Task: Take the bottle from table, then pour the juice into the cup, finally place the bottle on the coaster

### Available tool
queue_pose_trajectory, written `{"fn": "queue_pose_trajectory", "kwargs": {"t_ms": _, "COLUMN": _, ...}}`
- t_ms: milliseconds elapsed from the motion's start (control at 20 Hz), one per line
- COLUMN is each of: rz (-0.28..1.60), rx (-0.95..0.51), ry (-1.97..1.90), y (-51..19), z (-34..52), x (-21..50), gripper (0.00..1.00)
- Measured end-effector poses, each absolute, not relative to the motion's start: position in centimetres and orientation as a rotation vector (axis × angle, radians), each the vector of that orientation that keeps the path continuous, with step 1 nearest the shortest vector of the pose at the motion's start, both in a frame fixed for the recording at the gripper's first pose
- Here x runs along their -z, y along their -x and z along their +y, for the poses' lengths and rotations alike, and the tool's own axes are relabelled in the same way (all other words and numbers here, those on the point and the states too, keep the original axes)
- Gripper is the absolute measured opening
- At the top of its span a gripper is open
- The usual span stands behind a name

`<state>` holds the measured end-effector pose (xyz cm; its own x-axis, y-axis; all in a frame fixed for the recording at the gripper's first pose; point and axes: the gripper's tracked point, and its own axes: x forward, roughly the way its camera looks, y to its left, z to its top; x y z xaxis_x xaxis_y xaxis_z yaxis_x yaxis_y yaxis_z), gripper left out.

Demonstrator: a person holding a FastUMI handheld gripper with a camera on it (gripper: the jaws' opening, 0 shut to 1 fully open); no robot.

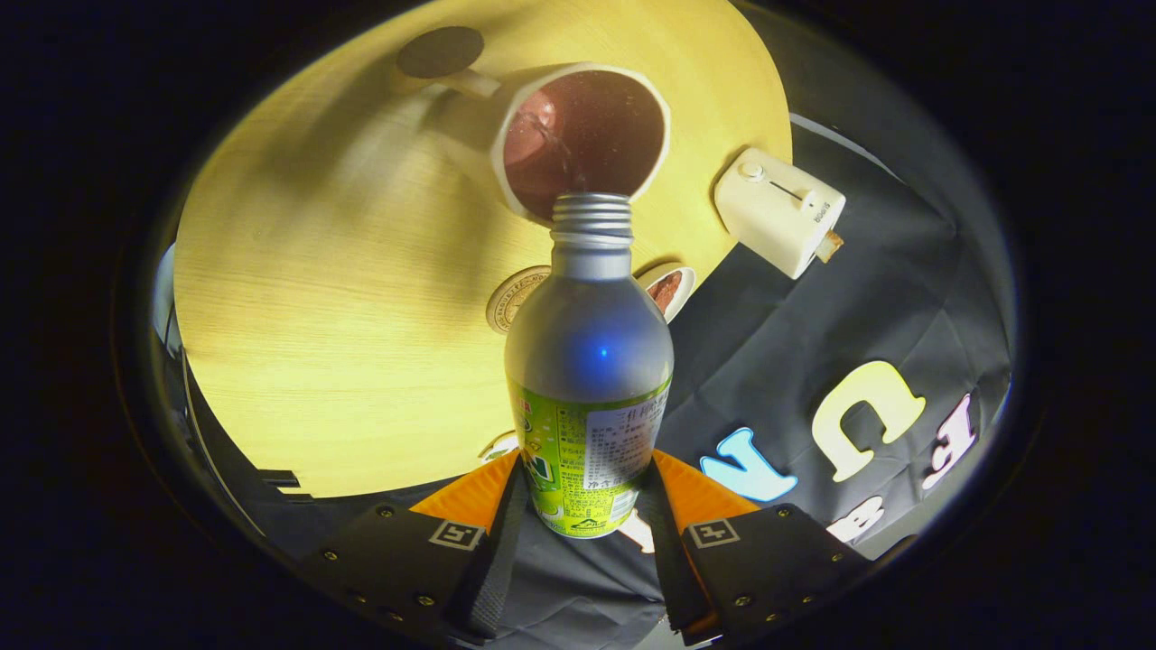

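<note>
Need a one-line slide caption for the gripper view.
Tongs shut on the bottle, tipped mouth-first over the white cup, juice streaming in.

A: Illumination?
B: Warm and bright on the wooden surface (343,298); the cloth wall behind is dim. The cup (578,135) casts a soft shadow streak across the wood.

A: Glare?
B: A small blue highlight on the bottle (589,361) shoulder.

A: Sharpness?
B: Bottle label crisp. The tongs (585,519), pressed on the bottle from both sides, are shaded. Strong fisheye bending towards the margins, where detail darkens.
</note>
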<state>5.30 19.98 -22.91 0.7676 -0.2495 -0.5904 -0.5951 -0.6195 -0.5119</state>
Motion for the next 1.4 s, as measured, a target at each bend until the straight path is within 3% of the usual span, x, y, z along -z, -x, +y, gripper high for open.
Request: {"fn": "queue_pose_trajectory", "kwargs": {"t_ms": 1400, "rz": 0.591, "rx": -0.625, "ry": 2.285, "y": -6.7, "z": 20.8, "x": 22.2, "gripper": 0.67}}
